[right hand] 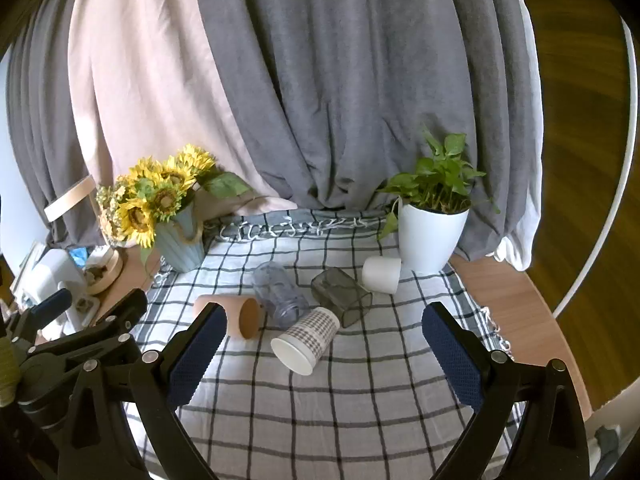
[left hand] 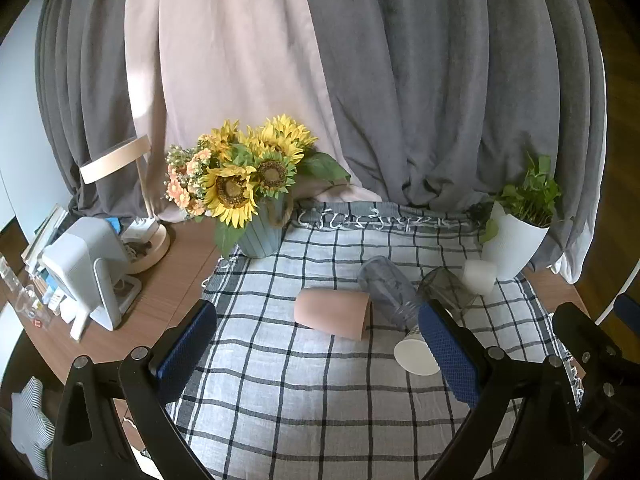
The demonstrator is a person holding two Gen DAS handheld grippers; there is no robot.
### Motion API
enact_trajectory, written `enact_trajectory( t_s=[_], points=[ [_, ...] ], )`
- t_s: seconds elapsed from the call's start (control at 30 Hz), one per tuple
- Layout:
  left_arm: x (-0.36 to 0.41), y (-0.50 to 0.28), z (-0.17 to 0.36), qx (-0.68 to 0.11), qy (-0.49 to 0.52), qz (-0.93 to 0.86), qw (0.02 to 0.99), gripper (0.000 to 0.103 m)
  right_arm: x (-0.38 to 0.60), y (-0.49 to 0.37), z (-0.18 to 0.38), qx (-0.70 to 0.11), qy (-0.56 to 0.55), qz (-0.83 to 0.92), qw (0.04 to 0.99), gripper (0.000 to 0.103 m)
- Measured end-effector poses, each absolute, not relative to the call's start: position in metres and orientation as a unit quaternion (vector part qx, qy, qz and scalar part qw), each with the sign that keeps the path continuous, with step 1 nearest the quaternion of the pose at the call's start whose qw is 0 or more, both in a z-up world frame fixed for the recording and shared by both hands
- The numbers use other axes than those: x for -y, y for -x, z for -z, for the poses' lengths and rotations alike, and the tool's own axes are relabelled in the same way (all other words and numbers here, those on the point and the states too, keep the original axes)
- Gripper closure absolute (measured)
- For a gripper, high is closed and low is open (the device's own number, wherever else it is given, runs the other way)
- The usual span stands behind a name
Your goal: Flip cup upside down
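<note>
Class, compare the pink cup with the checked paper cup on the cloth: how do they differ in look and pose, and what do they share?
The pink cup is plain and opaque pink; the paper cup is white with a grey checked print. The pink cup's mouth faces right, toward the clear cup; the paper cup's mouth faces the camera, showing a white inside. The pink cup lies farther left. Both lie on their sides on the checked cloth, untouched by either gripper.
</note>
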State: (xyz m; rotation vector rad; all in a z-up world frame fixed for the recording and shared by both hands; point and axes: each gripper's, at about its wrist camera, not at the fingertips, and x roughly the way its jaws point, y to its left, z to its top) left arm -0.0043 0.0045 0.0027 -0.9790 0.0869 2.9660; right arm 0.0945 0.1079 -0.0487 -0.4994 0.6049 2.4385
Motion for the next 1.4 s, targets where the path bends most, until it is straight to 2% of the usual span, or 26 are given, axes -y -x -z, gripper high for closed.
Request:
enact_trajectory(
  t_s=[1.07, 1.1, 1.4],
  points=[
    [-0.0069, 0.0072, 0.0003, -0.05, 0.306, -0.95, 0.035, 0.0, -0.1122, -0.0923, 0.0477, -0.228, 0.188, -0.911, 0.289, 0.004],
    [-0.0068, 0.007, 0.0003, -0.086, 0.292, -0.95, 0.068, 0.0, -0.1122, -0.092, 0.0477, -0.228, 0.188, -0.91, 0.29, 0.004],
    [-0.0071, 0.0073, 0.0001, -0.117, 0.278, -0.949, 0.095, 0.0, -0.1121, -0.0911, 0.0476, -0.229, 0.188, -0.91, 0.29, 0.004]
  ],
)
